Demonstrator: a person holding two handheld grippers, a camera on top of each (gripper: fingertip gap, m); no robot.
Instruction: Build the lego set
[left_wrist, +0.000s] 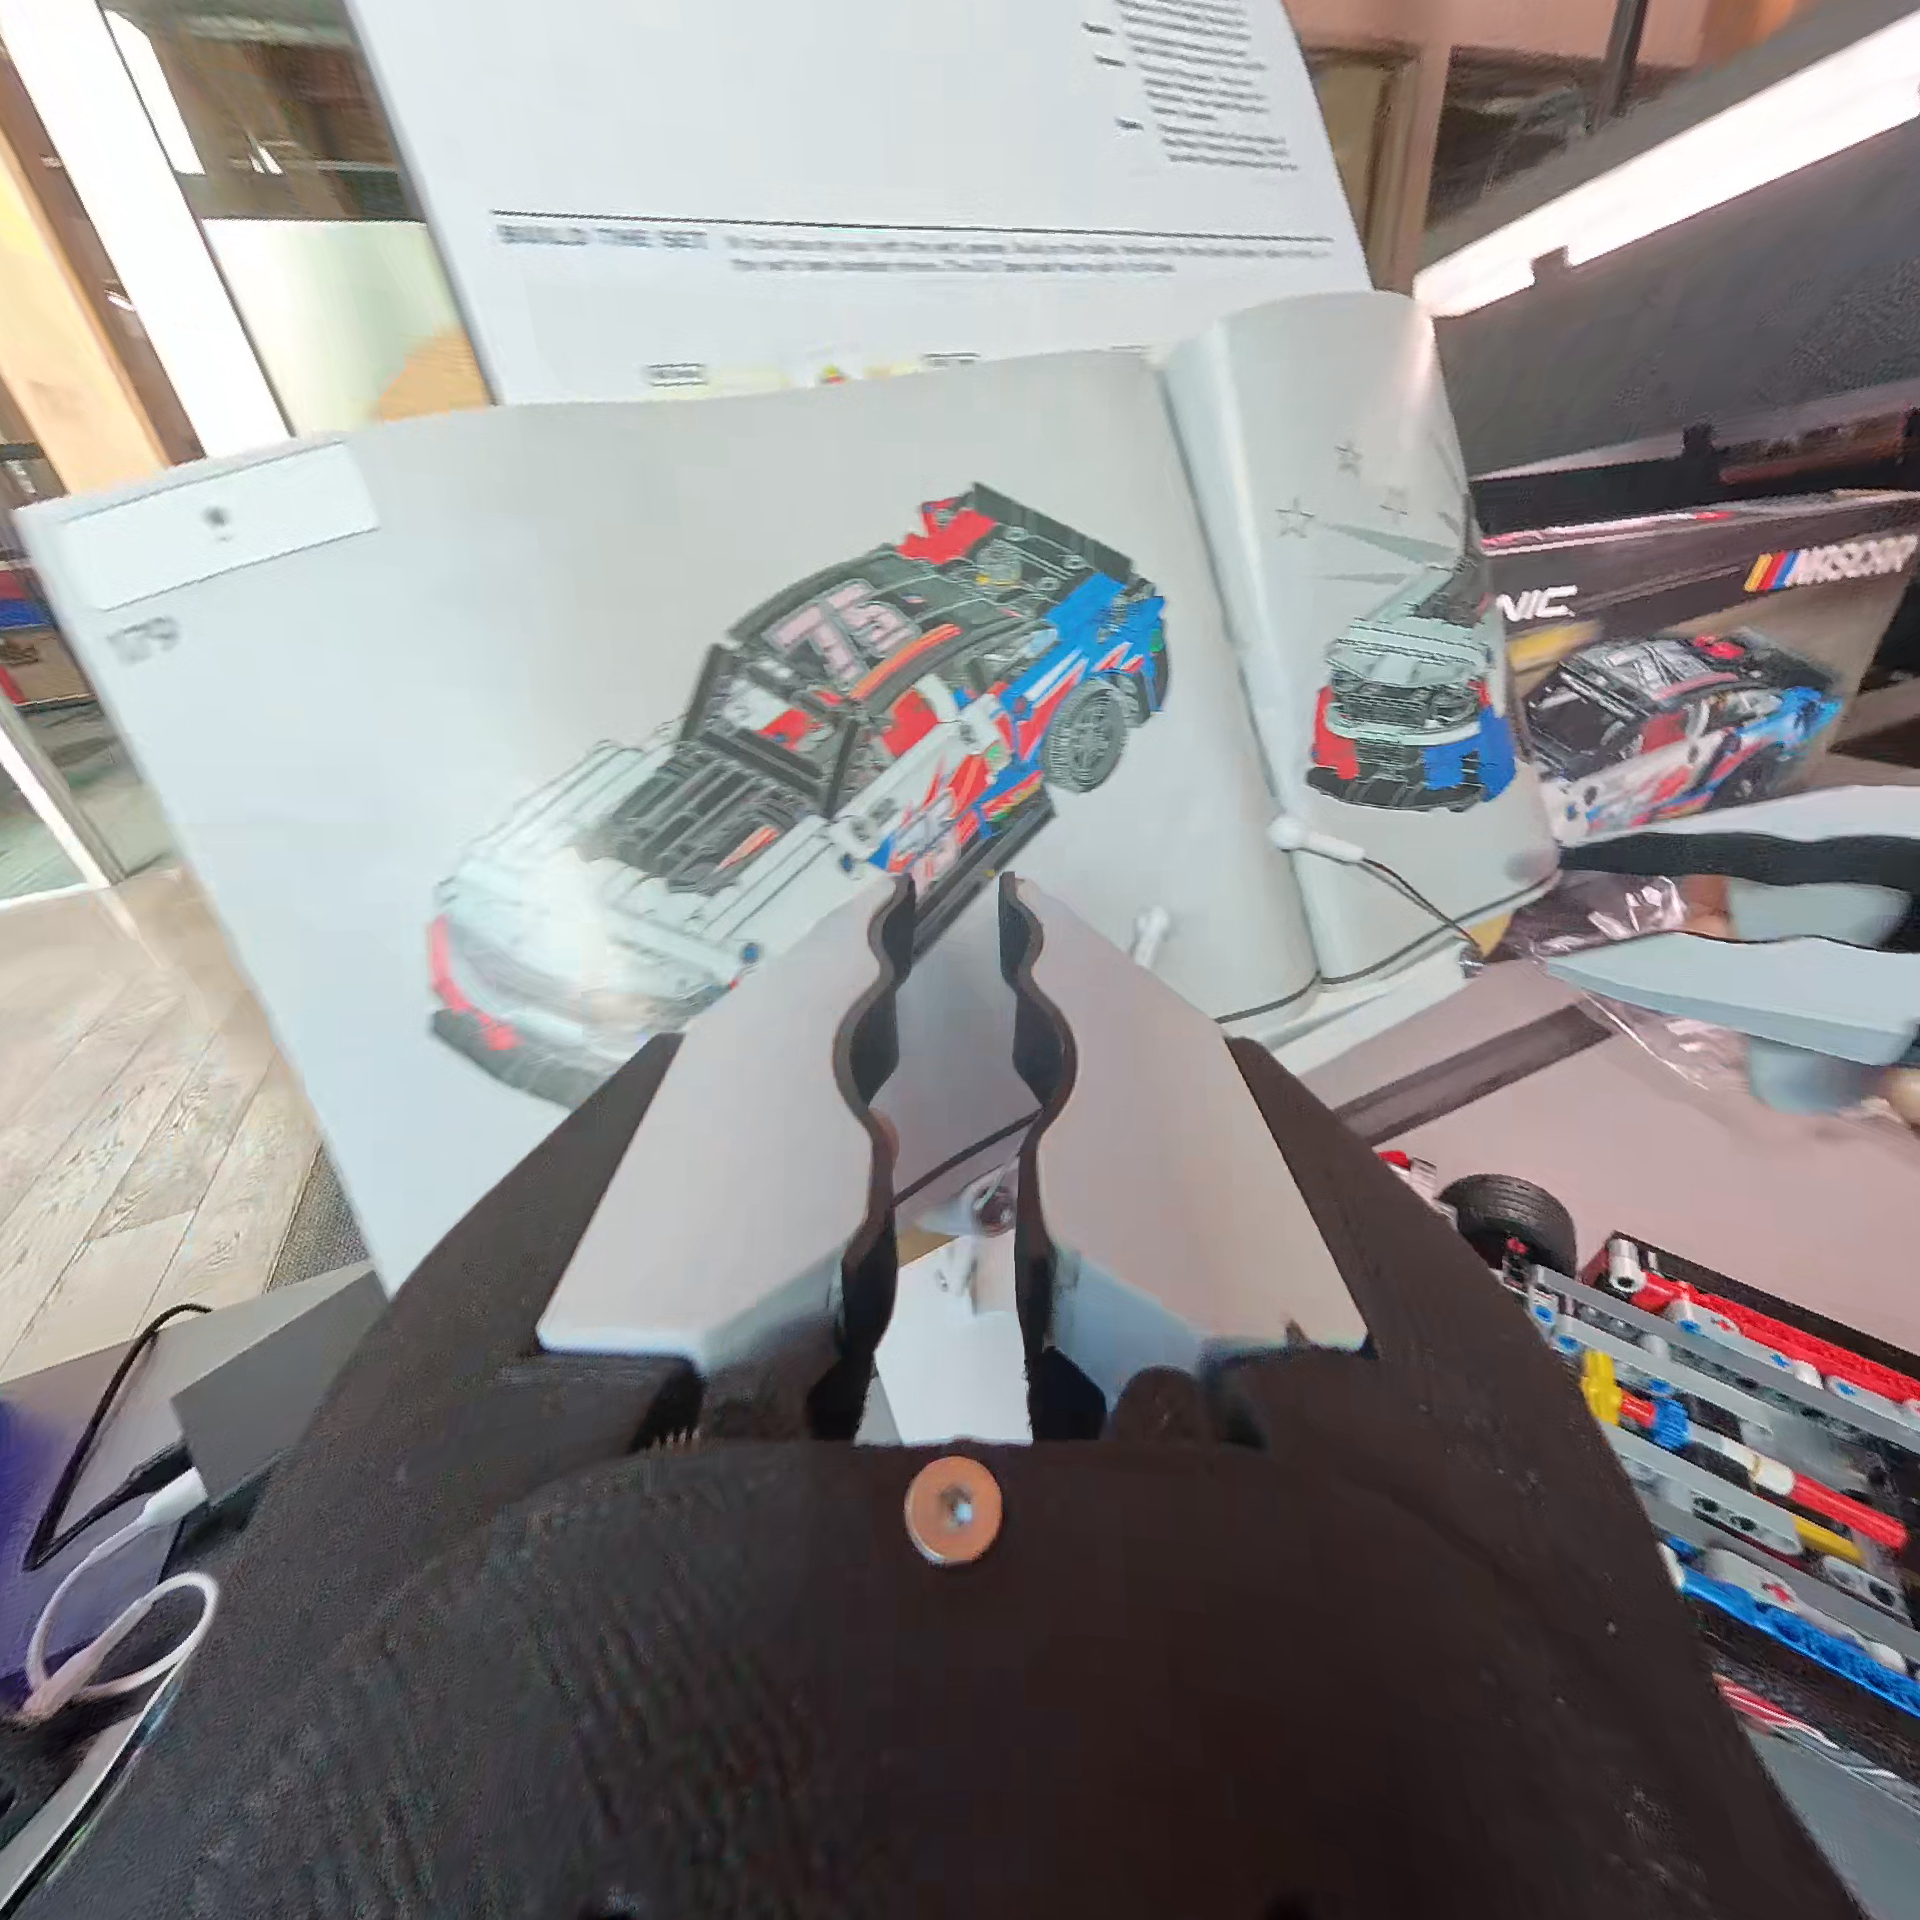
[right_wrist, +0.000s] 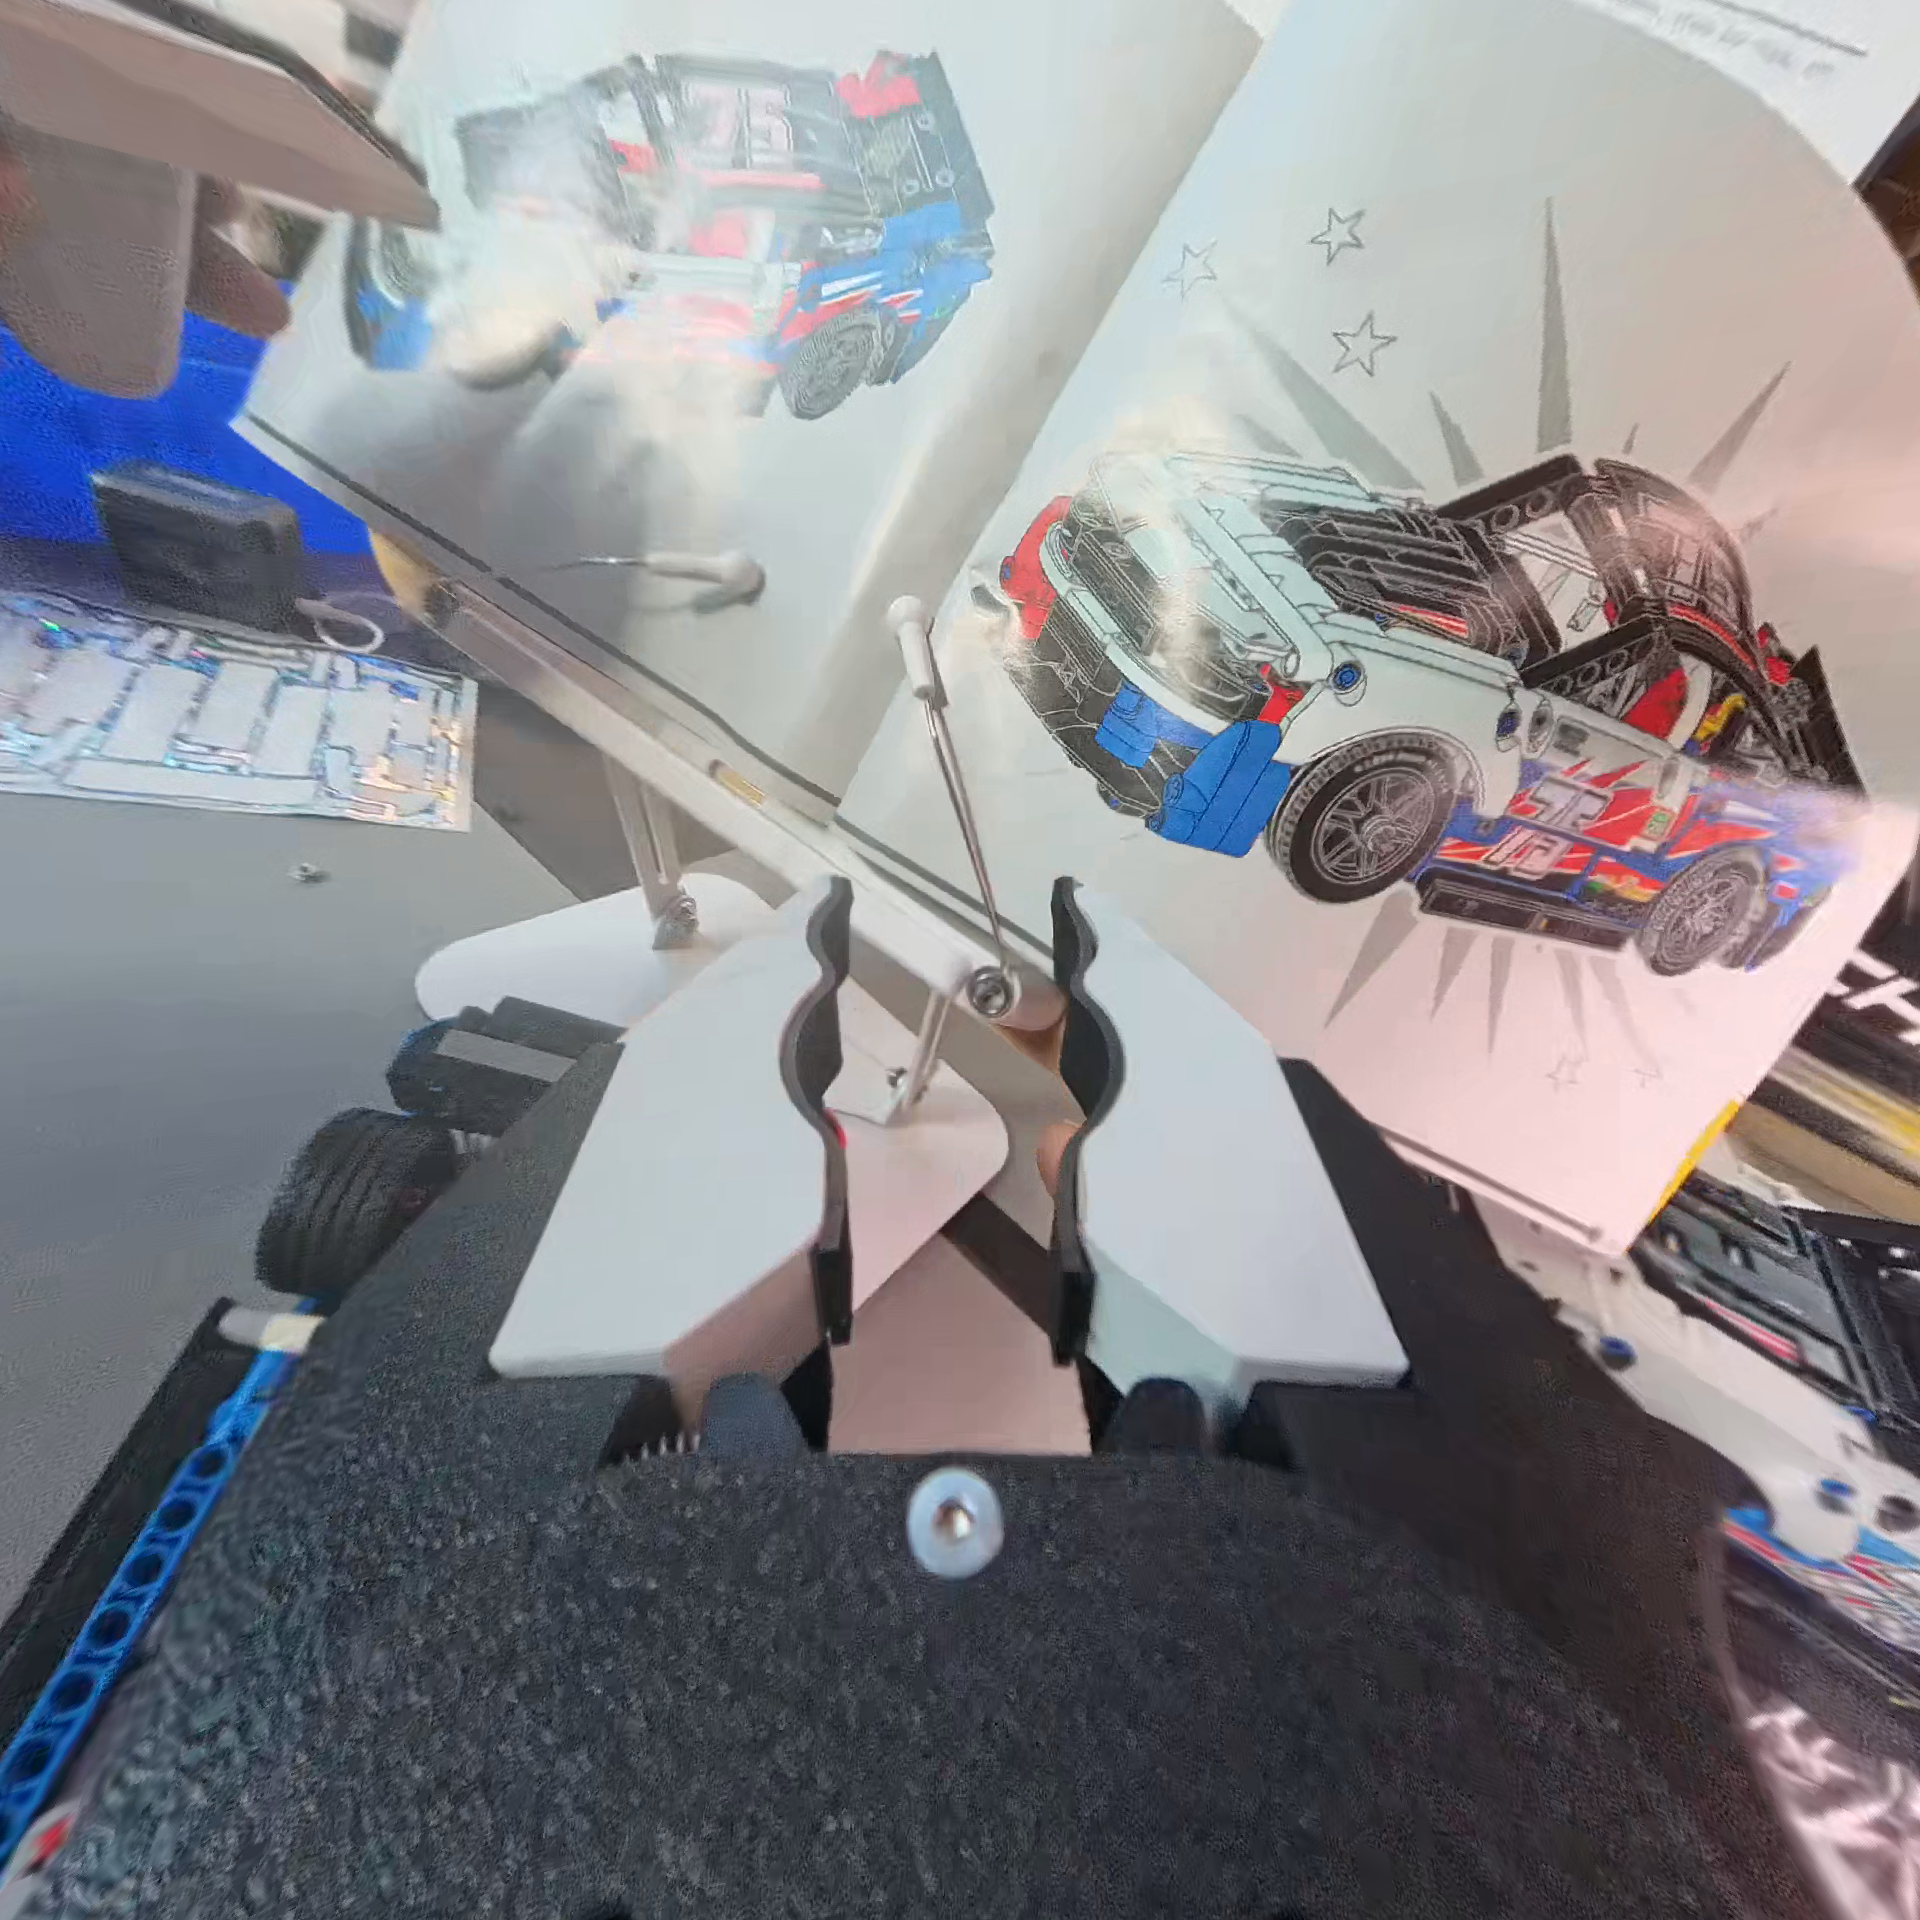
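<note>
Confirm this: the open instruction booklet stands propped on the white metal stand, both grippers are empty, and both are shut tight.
Not shut: both wrist views show a gap between the fingers of the left gripper and right gripper. Both are empty; the open instruction booklet stands on the white metal stand.

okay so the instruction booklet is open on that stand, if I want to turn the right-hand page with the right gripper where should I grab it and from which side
Probably the outer free edge of the right-hand page, coming in from the right. That page curls forward off the stand, so its edge stands clear, while the wire page holder pins it near the spine. The right gripper is open and empty, low by the stand's ledge, so it would have to rise first.
</note>
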